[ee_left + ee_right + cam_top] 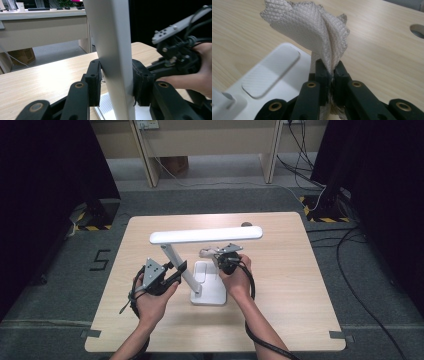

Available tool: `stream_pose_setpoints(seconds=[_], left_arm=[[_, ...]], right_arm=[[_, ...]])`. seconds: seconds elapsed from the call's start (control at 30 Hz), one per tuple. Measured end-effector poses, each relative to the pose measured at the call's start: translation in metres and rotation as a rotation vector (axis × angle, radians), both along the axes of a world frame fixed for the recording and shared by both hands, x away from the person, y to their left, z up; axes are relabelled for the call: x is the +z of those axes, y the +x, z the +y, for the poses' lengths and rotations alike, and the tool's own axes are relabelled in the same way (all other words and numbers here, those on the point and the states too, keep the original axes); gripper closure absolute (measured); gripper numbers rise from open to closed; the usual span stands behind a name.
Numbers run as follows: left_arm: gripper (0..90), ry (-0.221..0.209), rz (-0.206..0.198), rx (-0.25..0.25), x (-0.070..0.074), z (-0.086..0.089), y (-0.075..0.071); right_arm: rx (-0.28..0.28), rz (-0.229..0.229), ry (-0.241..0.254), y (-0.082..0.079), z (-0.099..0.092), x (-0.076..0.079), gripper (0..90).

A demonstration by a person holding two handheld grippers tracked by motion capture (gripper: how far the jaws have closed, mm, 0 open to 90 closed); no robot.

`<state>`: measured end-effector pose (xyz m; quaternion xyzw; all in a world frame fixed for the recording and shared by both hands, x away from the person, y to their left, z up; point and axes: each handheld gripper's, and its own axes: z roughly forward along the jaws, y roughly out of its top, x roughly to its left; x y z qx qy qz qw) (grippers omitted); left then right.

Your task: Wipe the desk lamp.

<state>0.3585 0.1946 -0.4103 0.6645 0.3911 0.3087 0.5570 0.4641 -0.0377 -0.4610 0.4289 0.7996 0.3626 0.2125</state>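
A: What's going on at the table [280, 285]?

B: A white desk lamp [205, 236] stands near the middle. The left gripper [176, 272] has its 2 jaws around the lamp's slanted arm [113, 50]. In the left gripper view the right pad presses on the arm and the left pad sits at its other edge, so I read it as clamped on the arm to steady the lamp.

A: And the right gripper [216, 254]?

B: Its jaws are clenched on a folded white cloth [312, 30]. The cloth sticks up from between the pads, bunched, over the lamp's base [272, 72]. In the high view it hangs just above the base, beside the arm and under the long light bar.

A: So which step is this?

B: I'd judge it's wiping the lamp: 1 hand braces, the other carries the cloth. The cloth isn't pressed on any surface right now; it looks lifted off the base.

A: What does the next move need?

B: Probably bringing the cloth onto a lamp surface, the base or the arm, and dragging it flat. The grip on the cloth must stay tight, and the left hold firm so the lamp doesn't tip or slide.
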Motion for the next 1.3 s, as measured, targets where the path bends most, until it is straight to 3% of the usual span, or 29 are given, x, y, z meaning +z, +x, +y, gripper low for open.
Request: stream_pose_setpoints(seconds=[0.13, 0.47, 0.73, 0.9, 1.3], left_arm=[[62.8, 0.000, 0.000, -0.002, 0.000, 0.000, 0.000], [62.7, -0.006, 0.006, -0.008, 0.000, 0.001, 0.000], [61.2, 0.000, 0.011, -0.017, -0.001, 0.001, 0.001], [60.3, -0.004, 0.016, -0.021, -0.001, 0.001, 0.002], [60.4, -0.016, 0.025, -0.022, -0.002, 0.000, 0.004]], right_arm=[[0.027, -0.001, 0.025, 0.007, 0.017, 0.002, 85.4], [0.108, 0.000, 0.020, 0.017, 0.058, 0.000, 85.4], [0.103, 0.031, 0.028, 0.023, 0.064, -0.017, 85.3], [0.110, 0.032, -0.003, 0.024, 0.064, -0.024, 85.3], [0.111, 0.026, -0.020, 0.023, 0.066, -0.027, 85.3]])
